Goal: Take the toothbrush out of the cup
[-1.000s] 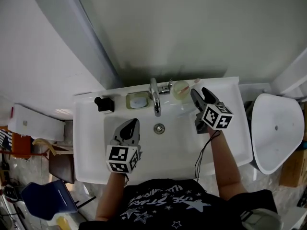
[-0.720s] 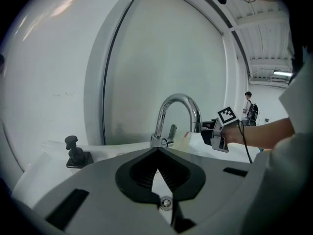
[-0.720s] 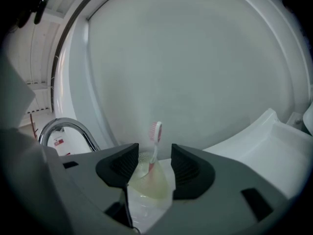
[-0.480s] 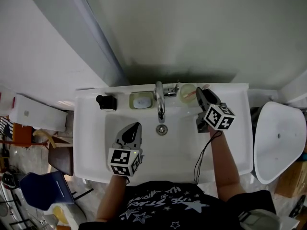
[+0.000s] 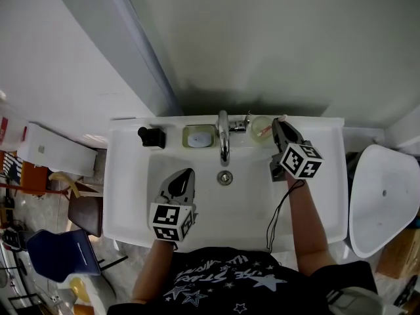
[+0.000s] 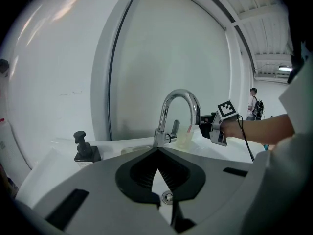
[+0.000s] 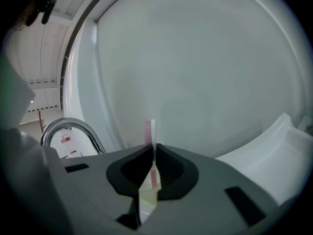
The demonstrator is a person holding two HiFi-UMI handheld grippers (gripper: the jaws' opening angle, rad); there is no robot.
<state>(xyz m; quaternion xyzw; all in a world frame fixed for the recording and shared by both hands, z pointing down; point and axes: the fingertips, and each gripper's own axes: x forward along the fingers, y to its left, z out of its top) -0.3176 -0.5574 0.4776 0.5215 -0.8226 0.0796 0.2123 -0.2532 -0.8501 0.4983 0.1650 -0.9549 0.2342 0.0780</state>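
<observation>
A pale translucent cup [image 5: 261,127] stands on the back ledge of the sink, right of the tap. A pink and white toothbrush [image 7: 149,131] stands upright in the cup [image 7: 148,199]. My right gripper [image 5: 279,125] reaches the cup from the right. Its jaws are closing, and in the right gripper view the right gripper [image 7: 153,153] pinches the brush's neck just under the bristles. My left gripper [image 5: 186,174] hovers over the basin's left side, jaws together and nothing in them. In the left gripper view the left gripper [image 6: 157,151] points at the tap, with the cup [image 6: 185,136] beyond.
A chrome tap [image 5: 224,136] arches over the drain [image 5: 225,177]. A soap dish [image 5: 197,137] and a black pump bottle [image 5: 151,136] sit on the ledge to the left. The white sink rim [image 5: 125,195] runs round the basin. A white toilet [image 5: 384,195] stands to the right.
My right gripper's jaws went from wide open to closed on the toothbrush at the cup, after edging forward. The left gripper stayed over the basin.
</observation>
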